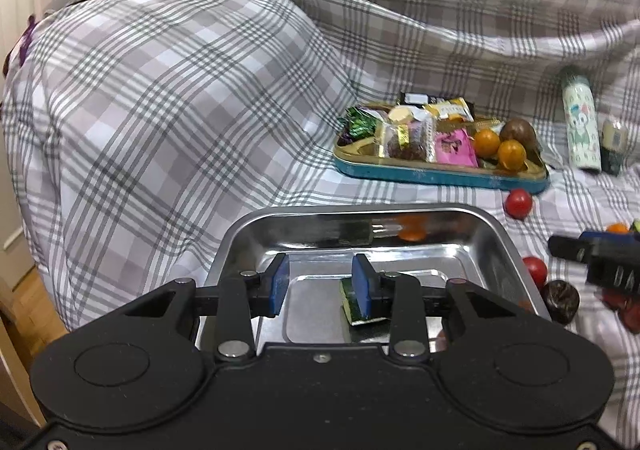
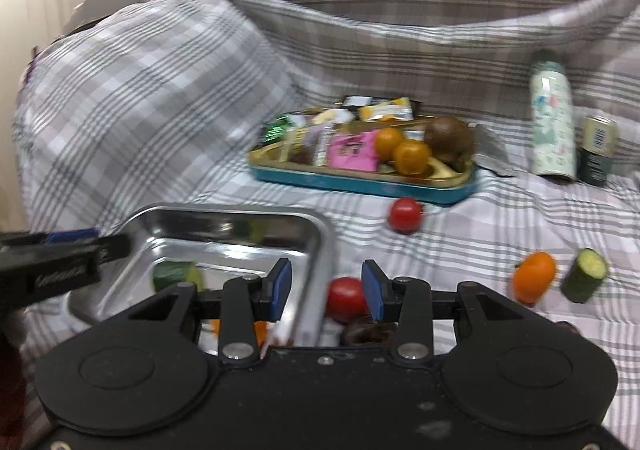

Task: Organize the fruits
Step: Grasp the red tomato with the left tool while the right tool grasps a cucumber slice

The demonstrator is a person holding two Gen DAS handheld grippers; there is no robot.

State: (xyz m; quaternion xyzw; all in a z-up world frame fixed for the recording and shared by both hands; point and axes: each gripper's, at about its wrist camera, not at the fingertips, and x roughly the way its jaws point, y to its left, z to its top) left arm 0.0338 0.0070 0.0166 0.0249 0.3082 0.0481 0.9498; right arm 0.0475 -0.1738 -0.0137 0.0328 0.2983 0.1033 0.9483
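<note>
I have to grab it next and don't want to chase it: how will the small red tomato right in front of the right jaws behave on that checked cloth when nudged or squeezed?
The small red tomato looks round and glossy, so it will probably roll if nudged and may slip in the right gripper. The soft checked cloth may slow it. It likely bruises under a hard squeeze.

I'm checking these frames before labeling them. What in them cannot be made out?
- Left wrist view: part of the cucumber piece in the steel tray is hidden behind a blue pad.
- Right wrist view: motion blur; snack packets in the blue tin are unreadable.
- Right wrist view: the dark fruit is half hidden behind the right gripper.
</note>
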